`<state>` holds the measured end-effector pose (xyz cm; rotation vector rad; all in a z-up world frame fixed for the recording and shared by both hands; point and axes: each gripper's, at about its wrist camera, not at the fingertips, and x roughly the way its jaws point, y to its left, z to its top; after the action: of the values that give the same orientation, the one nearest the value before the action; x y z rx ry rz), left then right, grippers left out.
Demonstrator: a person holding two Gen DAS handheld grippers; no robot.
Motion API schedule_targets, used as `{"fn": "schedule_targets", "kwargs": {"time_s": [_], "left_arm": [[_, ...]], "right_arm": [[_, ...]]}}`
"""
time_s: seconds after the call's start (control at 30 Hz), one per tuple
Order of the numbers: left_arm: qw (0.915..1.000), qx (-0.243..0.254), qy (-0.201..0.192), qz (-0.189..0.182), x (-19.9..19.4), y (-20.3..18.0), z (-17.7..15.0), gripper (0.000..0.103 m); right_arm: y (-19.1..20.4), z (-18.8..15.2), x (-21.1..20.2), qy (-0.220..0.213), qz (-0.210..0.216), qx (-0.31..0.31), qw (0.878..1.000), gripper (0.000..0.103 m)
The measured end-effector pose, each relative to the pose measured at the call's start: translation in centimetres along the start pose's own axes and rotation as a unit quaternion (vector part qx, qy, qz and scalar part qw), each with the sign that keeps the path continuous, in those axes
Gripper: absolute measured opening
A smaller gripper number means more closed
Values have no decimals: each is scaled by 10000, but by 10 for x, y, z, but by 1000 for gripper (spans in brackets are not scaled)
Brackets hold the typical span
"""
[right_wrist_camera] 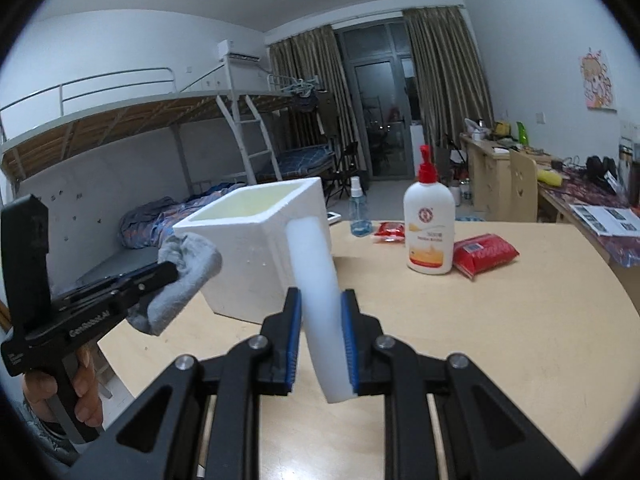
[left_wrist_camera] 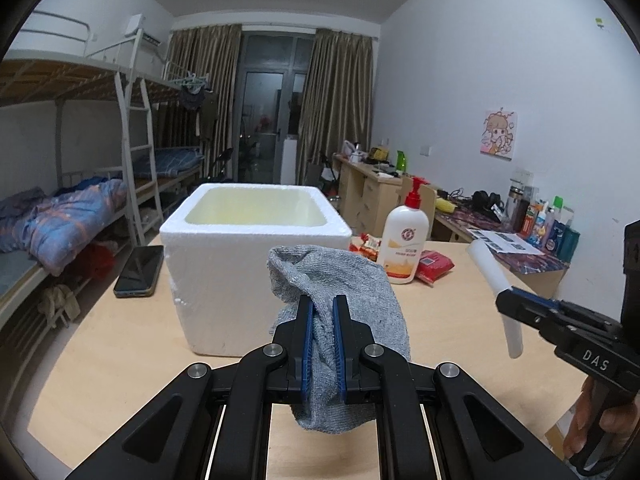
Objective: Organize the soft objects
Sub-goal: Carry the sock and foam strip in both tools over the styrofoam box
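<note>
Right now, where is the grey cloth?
The grey cloth is clamped in the left gripper, lifted off the wooden table just in front of the white foam box; the right wrist view shows it at the box's left.

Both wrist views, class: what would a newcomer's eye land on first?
First, the crumpled grey knitted cloth pinched in the left hand-held gripper, and the white foam strip clamped in the right hand-held gripper. Behind them, the open white polystyrene box stands on the pale wooden table.
</note>
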<state>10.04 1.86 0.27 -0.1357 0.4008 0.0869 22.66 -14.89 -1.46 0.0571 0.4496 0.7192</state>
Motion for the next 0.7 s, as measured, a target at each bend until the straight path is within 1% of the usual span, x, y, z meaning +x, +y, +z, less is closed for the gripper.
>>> {"fn": "schedule_targets", "kwargs": {"time_s": [0.13, 0.3, 0.43, 0.7], "left_arm": [[10000, 26, -47, -52, -5, -3, 1, 10], [9999, 31, -111, -16, -13, 0, 4, 10], [9997, 56, -193, 112, -22, 2, 6, 10], [9983, -21, -350, 473, -46, 22, 8, 10]], "right_arm": [[2, 2, -5, -34, 86, 29, 10000, 23], [10, 4, -9, -63, 233, -37, 9997, 23], [21, 8, -6, -74, 364, -153, 9992, 23], [50, 18, 12, -57, 793, -411, 9960, 23]]}}
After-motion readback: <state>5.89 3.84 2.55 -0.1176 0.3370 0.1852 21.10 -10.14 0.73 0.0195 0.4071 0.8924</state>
